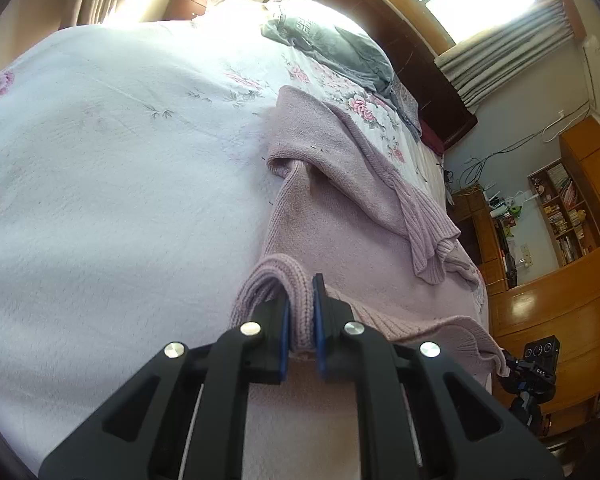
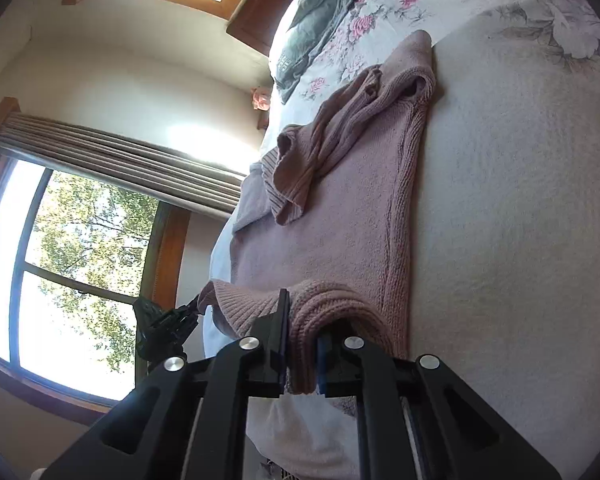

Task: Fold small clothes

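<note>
While the mauve knit sweater point(image 1: 340, 216) lies spread on the floral bedspread point(image 1: 112, 168), both tools grip its ribbed hem. Left gripper point(image 1: 301, 312): jaws narrow, clamped on a bunched fold of ribbing. Right gripper point(image 2: 300, 344): jaws narrow, clamped on the hem at the opposite corner. One sleeve point(image 2: 320, 148) is folded across the sweater body. A grey garment point(image 1: 332, 48) at the headboard end carries a white printed pattern; its characters are too small to read. No other legible writing or brand marks appear in either wrist view.
</note>
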A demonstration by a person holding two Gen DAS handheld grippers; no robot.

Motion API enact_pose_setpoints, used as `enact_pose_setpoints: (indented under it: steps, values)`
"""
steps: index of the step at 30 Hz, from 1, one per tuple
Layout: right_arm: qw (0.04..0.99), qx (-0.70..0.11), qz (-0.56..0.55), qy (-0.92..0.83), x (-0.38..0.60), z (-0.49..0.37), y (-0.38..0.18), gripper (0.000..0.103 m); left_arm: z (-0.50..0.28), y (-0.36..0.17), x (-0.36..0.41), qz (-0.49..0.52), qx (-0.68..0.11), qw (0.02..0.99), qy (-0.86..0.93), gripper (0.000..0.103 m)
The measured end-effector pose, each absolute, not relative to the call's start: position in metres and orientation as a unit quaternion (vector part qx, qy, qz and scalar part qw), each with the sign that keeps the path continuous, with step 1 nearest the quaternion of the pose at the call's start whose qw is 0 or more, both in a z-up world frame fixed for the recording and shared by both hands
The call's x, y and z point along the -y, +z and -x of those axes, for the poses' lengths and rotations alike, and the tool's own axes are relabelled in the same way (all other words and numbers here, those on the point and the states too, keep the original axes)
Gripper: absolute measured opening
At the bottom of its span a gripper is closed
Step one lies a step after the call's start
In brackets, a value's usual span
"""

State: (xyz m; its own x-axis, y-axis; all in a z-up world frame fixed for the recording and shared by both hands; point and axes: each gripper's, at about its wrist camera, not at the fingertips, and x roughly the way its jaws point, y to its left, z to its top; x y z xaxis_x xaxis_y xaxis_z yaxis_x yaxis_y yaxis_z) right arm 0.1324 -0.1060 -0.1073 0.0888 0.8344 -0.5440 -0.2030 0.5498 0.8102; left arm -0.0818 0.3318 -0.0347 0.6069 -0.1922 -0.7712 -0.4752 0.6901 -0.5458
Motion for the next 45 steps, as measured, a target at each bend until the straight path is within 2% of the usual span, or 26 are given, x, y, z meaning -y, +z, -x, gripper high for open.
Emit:
enact_pose_setpoints:
  steps: [10, 12, 14, 17, 20, 24, 26, 28, 34, 37, 39, 40, 45]
  values:
    - [0.647, -0.606, -0.309, 0.346, 0.106, -0.175, -0.143, 0.014, 0.049, -0.067, -0.354, 0.419, -0.456, 0.78, 0.093, 0.013]
    - [0.635, -0.609, -0.327, 0.346, 0.112, -0.177, -0.145, 0.018, 0.052, -0.066, -0.361, 0.445, -0.444, 0.773, 0.083, 0.018]
    - [0.624, -0.604, -0.348, 0.352, 0.118, -0.177, -0.145, 0.035, 0.061, -0.059, -0.369, 0.46, -0.42, 0.777, 0.09, 0.04]
    - [0.625, -0.593, -0.366, 0.353, 0.129, -0.176, -0.137, 0.049, 0.072, -0.048, -0.376, 0.45, -0.411, 0.787, 0.095, 0.04]
    - [0.667, -0.583, -0.321, 0.334, 0.137, -0.175, -0.118, 0.061, 0.072, -0.039, -0.37, 0.397, -0.432, 0.804, 0.097, 0.04]
    - [0.704, -0.569, -0.261, 0.335, 0.133, -0.167, -0.096, 0.061, 0.055, -0.031, -0.354, 0.327, -0.457, 0.823, 0.082, 0.042]
    - [0.718, -0.566, -0.228, 0.335, 0.126, -0.161, -0.089, 0.061, 0.043, -0.032, -0.346, 0.304, -0.467, 0.827, 0.074, 0.048]
    - [0.727, -0.564, -0.199, 0.337, 0.117, -0.155, -0.084, 0.061, 0.029, -0.035, -0.338, 0.283, -0.477, 0.829, 0.068, 0.049]
    - [0.738, -0.561, -0.157, 0.341, 0.096, -0.146, -0.078, 0.061, -0.004, -0.053, -0.321, 0.202, -0.525, 0.824, 0.067, 0.053]
    - [0.747, -0.557, -0.133, 0.338, 0.095, -0.142, -0.075, 0.061, -0.008, -0.056, -0.317, 0.172, -0.533, 0.826, 0.067, 0.051]
    - [0.755, -0.552, -0.106, 0.337, 0.089, -0.141, -0.071, 0.061, -0.008, -0.054, -0.316, 0.167, -0.532, 0.828, 0.06, 0.026]
    - [0.76, -0.549, -0.09, 0.336, 0.085, -0.14, -0.07, 0.061, -0.008, -0.054, -0.316, 0.174, -0.532, 0.827, 0.049, 0.009]
    - [0.786, -0.528, 0.015, 0.321, 0.06, -0.143, -0.071, 0.061, 0.0, -0.038, -0.301, 0.176, -0.506, 0.844, 0.012, 0.008]
